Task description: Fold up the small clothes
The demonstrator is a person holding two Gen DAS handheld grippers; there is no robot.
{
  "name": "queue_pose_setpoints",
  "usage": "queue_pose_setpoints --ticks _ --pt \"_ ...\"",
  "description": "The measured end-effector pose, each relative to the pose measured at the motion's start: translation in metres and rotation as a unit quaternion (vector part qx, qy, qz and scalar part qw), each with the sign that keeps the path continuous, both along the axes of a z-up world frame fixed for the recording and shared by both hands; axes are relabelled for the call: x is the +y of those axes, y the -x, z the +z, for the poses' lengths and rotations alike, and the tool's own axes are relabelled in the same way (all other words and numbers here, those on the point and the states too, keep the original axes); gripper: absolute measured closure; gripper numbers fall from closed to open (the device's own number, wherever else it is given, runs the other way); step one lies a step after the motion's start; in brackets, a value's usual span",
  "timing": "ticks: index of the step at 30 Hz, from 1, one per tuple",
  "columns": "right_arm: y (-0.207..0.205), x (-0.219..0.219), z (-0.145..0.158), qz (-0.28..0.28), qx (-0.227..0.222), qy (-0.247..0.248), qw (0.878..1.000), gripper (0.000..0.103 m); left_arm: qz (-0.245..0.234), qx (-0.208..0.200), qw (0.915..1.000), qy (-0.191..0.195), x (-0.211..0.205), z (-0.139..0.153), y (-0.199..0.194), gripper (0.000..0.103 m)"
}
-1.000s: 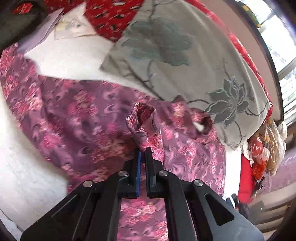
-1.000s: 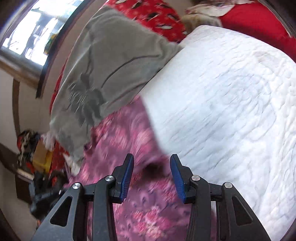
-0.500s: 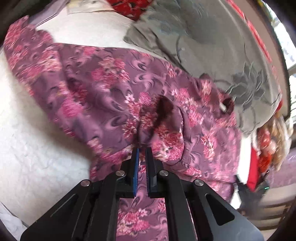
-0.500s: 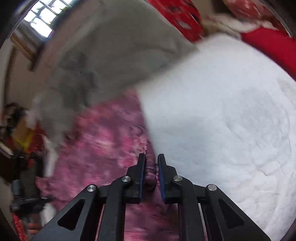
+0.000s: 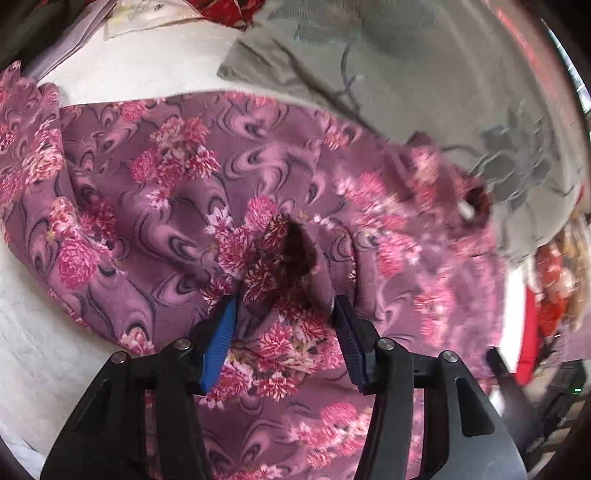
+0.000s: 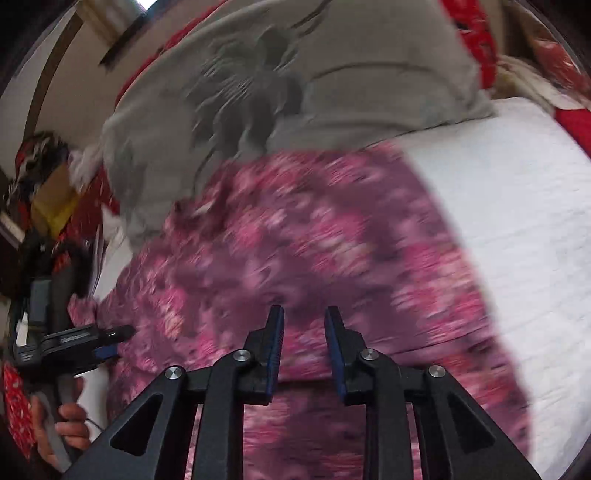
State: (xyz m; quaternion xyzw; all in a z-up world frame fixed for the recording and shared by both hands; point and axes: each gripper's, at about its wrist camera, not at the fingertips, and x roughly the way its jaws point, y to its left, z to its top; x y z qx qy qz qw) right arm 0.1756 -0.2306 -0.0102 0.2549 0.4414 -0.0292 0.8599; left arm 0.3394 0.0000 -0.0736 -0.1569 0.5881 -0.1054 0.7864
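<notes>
Purple floral garment (image 5: 177, 177): spread flat across the white quilted bedcover (image 5: 33, 332), a puckered fold (image 5: 291, 251) raised near its middle. Left gripper (image 5: 282, 314): jaws just opened, standing apart either side of that fold, pads not pressing. Right gripper (image 6: 303, 325): over the garment, jaws just reopened slightly, nothing visibly clamped; view blurred. Grey flower-print cloth (image 5: 424, 74): overlapping the garment's far edge. Person's hand (image 6: 70, 424): beside the garment, gripping the left tool's handle.

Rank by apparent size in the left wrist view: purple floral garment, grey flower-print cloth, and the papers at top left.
1. Purple floral garment, filling most of the frame, though closest to the camera.
2. Grey flower-print cloth, farther back, so its true size is unsure.
3. Papers, clearly smallest.
</notes>
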Motion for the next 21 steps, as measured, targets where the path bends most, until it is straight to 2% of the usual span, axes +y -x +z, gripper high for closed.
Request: queue_pose_setpoints --ticks 3,6,7,9,11,12,14,16,17,19,21 --pt "-0.014 0.036 0.005 0.036 -0.022 -0.003 0.999 0.078 0.010 -0.015 0.9991 0.037 0.028 0.022 0.000 0.051" --pt "-0.040 0.077 0.005 0.074 -0.025 -0.006 0.997 0.078 0.030 -0.043 0.9978 0.042 0.070 0.045 -0.005 0.051" --pt "-0.047 0.089 0.005 0.082 -0.026 -0.006 0.996 0.078 0.039 -0.049 0.9972 0.041 0.088 0.050 -0.008 0.048" --pt "-0.063 0.117 0.002 0.102 -0.030 -0.011 0.994 0.078 0.067 -0.055 0.9960 0.021 0.129 0.057 -0.017 0.042" --pt "-0.073 0.143 -0.005 0.117 -0.033 -0.019 0.992 0.077 0.102 -0.056 0.9932 -0.005 0.173 0.058 -0.028 0.042" --pt "-0.078 0.153 -0.013 0.123 -0.029 -0.019 0.992 0.073 0.122 -0.052 0.9911 -0.017 0.198 0.057 -0.036 0.042" --pt "-0.078 0.168 -0.027 0.127 -0.035 -0.004 0.991 0.071 0.159 -0.033 0.9860 -0.037 0.244 0.050 -0.053 0.042" --pt "-0.064 0.175 -0.030 0.125 -0.078 0.025 0.989 0.069 0.187 -0.020 0.9807 -0.053 0.273 0.043 -0.065 0.042" --pt "-0.061 0.176 -0.030 0.124 -0.086 0.031 0.988 0.069 0.199 -0.015 0.9776 -0.066 0.289 0.040 -0.074 0.042" --pt "-0.061 0.174 -0.031 0.123 -0.085 0.024 0.988 0.069 0.205 -0.010 0.9754 -0.079 0.298 0.030 -0.089 0.042" --pt "-0.060 0.170 -0.031 0.123 -0.089 0.017 0.988 0.069 0.209 -0.004 0.9750 -0.077 0.305 0.021 -0.103 0.042"
